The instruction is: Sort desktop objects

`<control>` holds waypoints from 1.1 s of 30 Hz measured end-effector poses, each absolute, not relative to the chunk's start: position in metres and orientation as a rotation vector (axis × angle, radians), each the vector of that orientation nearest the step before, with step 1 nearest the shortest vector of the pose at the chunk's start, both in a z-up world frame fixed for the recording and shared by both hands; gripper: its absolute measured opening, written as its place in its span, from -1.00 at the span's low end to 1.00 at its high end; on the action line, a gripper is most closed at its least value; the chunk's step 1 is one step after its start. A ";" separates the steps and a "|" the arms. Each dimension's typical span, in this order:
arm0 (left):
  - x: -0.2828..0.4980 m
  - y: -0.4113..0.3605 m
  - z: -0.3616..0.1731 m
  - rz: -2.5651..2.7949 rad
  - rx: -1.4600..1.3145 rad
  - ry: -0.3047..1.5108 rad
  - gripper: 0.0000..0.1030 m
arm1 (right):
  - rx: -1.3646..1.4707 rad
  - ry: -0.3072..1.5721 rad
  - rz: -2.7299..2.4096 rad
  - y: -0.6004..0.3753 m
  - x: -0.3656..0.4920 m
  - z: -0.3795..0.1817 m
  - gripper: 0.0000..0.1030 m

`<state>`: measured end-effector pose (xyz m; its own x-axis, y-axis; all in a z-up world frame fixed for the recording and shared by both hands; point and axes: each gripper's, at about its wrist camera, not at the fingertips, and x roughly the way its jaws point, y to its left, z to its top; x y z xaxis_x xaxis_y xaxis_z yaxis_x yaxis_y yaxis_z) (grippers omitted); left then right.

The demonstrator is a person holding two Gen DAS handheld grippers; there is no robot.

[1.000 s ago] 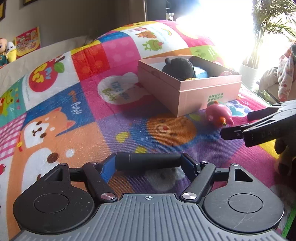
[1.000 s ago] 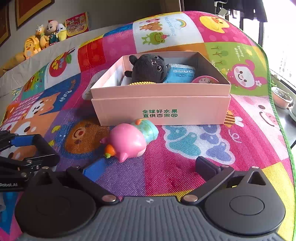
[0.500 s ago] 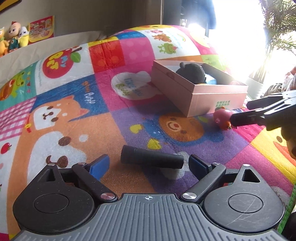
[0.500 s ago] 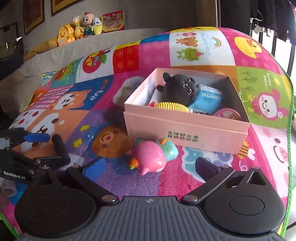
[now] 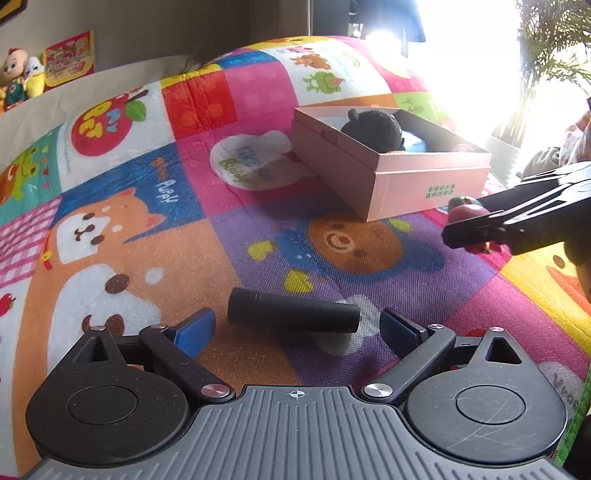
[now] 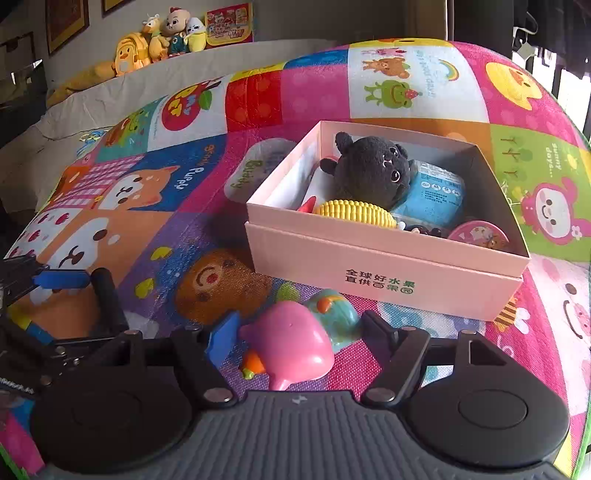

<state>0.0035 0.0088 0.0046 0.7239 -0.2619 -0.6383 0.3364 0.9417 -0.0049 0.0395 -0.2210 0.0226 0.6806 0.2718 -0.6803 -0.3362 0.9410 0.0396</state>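
A black cylinder [image 5: 293, 315] lies on the colourful play mat [image 5: 129, 229], just ahead of my left gripper [image 5: 297, 325]. Its jaws are opening and stand wide, clear of both ends of the cylinder. A pink and teal toy [image 6: 291, 343] lies on the mat in front of the pink box [image 6: 384, 266]. My right gripper [image 6: 299, 332] straddles this toy and its jaws are closing, with small gaps still showing beside the pads. In the left wrist view the right gripper [image 5: 469, 216] reaches in from the right beside the box [image 5: 428, 188].
The open box holds a black plush [image 6: 369, 173], a yellow ridged toy [image 6: 354, 212], a blue packet [image 6: 432, 195] and a round pink tin [image 6: 478, 234]. Stuffed toys [image 6: 162, 33] sit on a ledge beyond the mat. A potted plant [image 5: 546, 55] stands at far right.
My left gripper has opened and let go of the black cylinder, which now lies on the mat. My right gripper has come around the pink toy and its jaws have narrowed.
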 end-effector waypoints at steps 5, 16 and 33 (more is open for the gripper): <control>0.007 -0.005 0.005 -0.343 0.179 0.673 0.91 | -0.091 0.732 0.347 -0.230 0.007 0.036 0.41; -0.018 -0.024 0.025 -0.437 0.240 0.661 0.57 | 0.025 0.708 0.305 -0.281 -0.044 0.071 0.40; 0.104 -0.122 0.128 -0.442 0.071 0.441 0.87 | 0.075 0.567 0.232 -0.326 -0.060 0.116 0.41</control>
<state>0.1040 -0.1218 0.1281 0.8115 -0.3982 -0.4278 0.4286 0.9031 -0.0275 -0.0603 -0.3258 0.1159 0.8181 0.2382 -0.5234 -0.1972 0.9712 0.1336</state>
